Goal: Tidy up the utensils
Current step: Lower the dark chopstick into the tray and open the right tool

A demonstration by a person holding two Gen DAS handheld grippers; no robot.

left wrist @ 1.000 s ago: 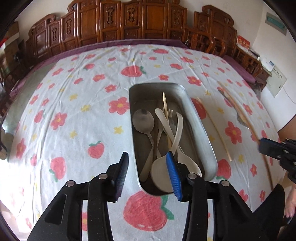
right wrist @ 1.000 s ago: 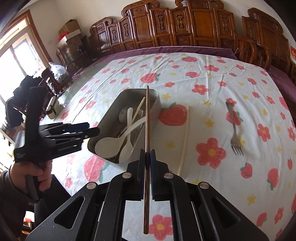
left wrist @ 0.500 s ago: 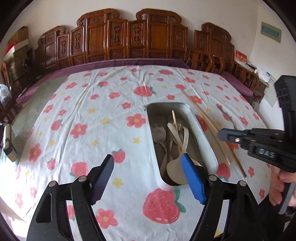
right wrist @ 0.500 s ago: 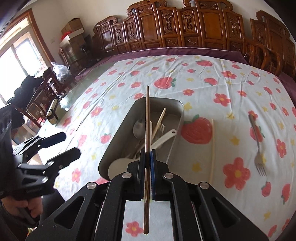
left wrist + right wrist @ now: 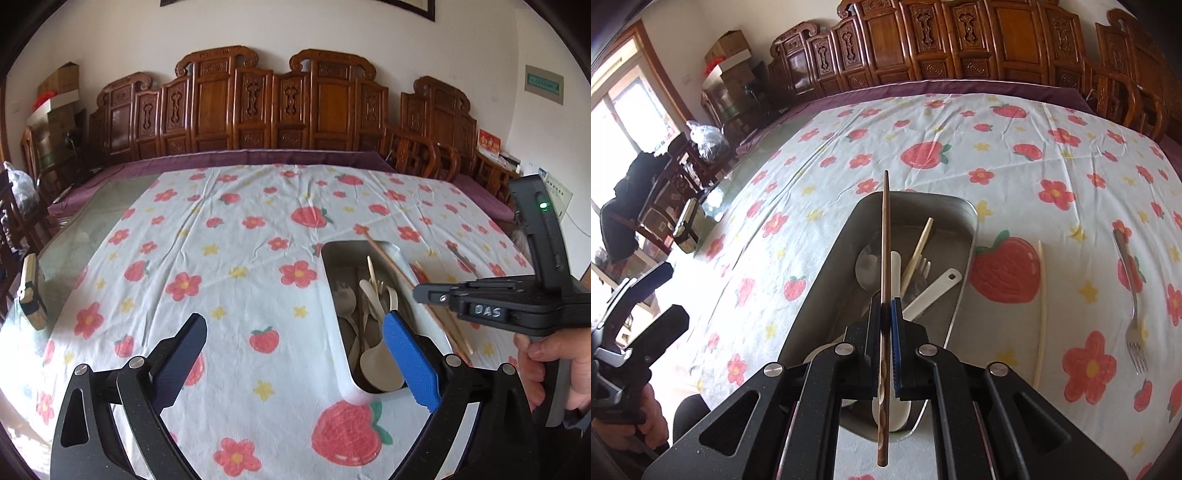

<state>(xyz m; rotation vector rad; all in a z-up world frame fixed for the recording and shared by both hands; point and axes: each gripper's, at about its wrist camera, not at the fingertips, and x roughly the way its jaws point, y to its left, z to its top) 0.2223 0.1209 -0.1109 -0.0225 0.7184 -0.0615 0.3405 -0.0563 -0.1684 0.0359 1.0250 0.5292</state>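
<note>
— What is lying in the tray [image 5: 964,258]?
— Spoons [image 5: 866,264] and a fork, crossing one another.
— And to its right?
— A chopstick [image 5: 1040,314] is lying on the tablecloth [image 5: 820,192] just beside it, another fork [image 5: 1132,299] farther right.

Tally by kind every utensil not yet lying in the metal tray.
Chopsticks: 2 (dark brown wooden chopstick clamped in the right hand-held gripper; pale wooden chopstick on the flowered tablecloth)
Forks: 1 (silver metal fork)
Total: 3
</note>
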